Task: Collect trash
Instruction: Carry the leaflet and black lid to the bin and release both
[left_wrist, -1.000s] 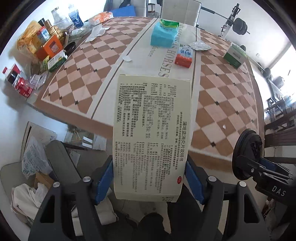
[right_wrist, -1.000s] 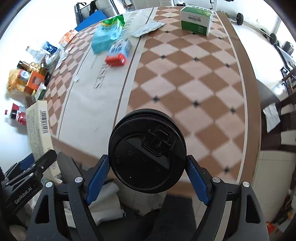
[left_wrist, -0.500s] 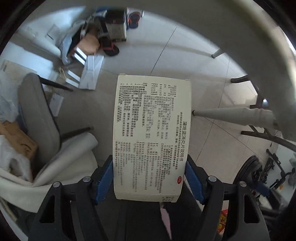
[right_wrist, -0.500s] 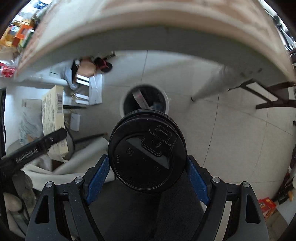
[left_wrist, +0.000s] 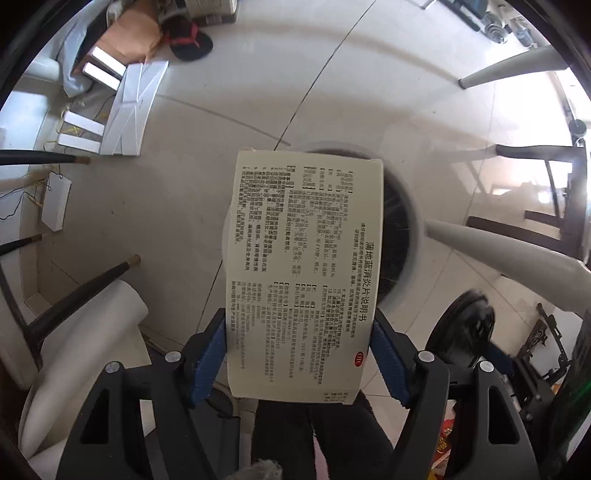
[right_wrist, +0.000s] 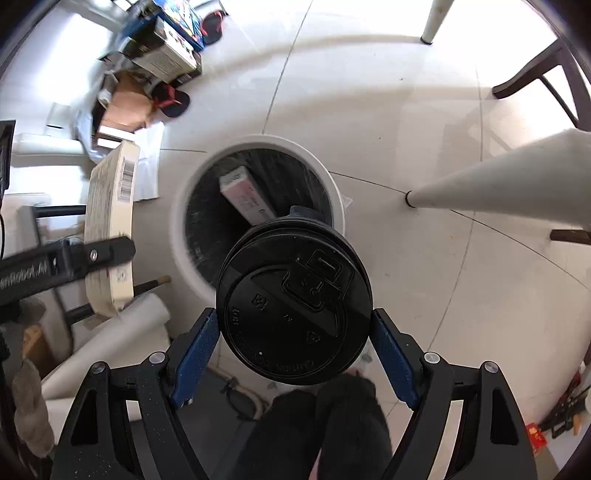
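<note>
Two loads hang over the bin (right_wrist: 258, 144) for dropping: left gripper (left_wrist: 299, 354) clamps a box (left_wrist: 304, 273), right gripper (right_wrist: 293, 350) clamps a cup (right_wrist: 293, 299).

both wrist views downward, sharing trash bin (left_wrist: 406, 236) (right_wrist: 255, 142)

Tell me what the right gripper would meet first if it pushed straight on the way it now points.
Likely the white bin on the floor: the right gripper, shut on the black cup lid, aims near its rim; depth is unclear.
</note>
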